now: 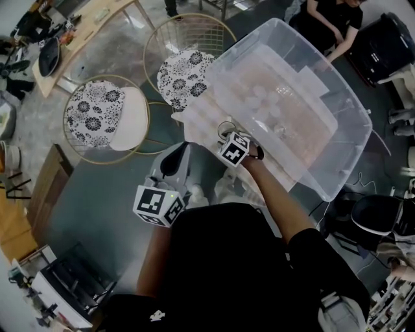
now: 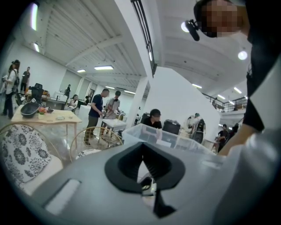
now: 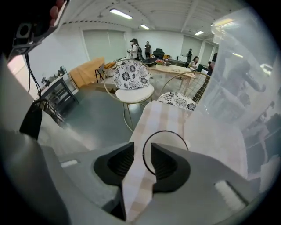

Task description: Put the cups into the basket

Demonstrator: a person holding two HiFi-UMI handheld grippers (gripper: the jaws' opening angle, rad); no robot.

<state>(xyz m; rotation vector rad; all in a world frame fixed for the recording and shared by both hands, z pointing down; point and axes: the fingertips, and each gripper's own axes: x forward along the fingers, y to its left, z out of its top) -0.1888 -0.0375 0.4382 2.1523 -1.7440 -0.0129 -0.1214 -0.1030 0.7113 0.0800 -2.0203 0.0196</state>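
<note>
A clear cup with a dark rim [image 1: 226,127] stands on the checked cloth beside the near-left wall of the big clear plastic basket [image 1: 337,152]. My right gripper [image 1: 228,133] is over it. In the right gripper view the cup's rim [image 3: 172,133] runs through the gap between the jaws of the right gripper [image 3: 142,151], which stand apart and do not press on it. Several clear cups [image 1: 266,104] show faintly inside the basket. My left gripper [image 1: 176,157] hangs lower left, away from the cup; its jaws [image 2: 142,151] meet with nothing held.
Two wire chairs with floral cushions [image 1: 107,117] [image 1: 185,71] stand left of the table. The basket's wall [image 3: 239,74] rises close on the right of the right gripper. A seated person [image 1: 334,19] is beyond the basket. A wooden table [image 1: 84,32] sits far left.
</note>
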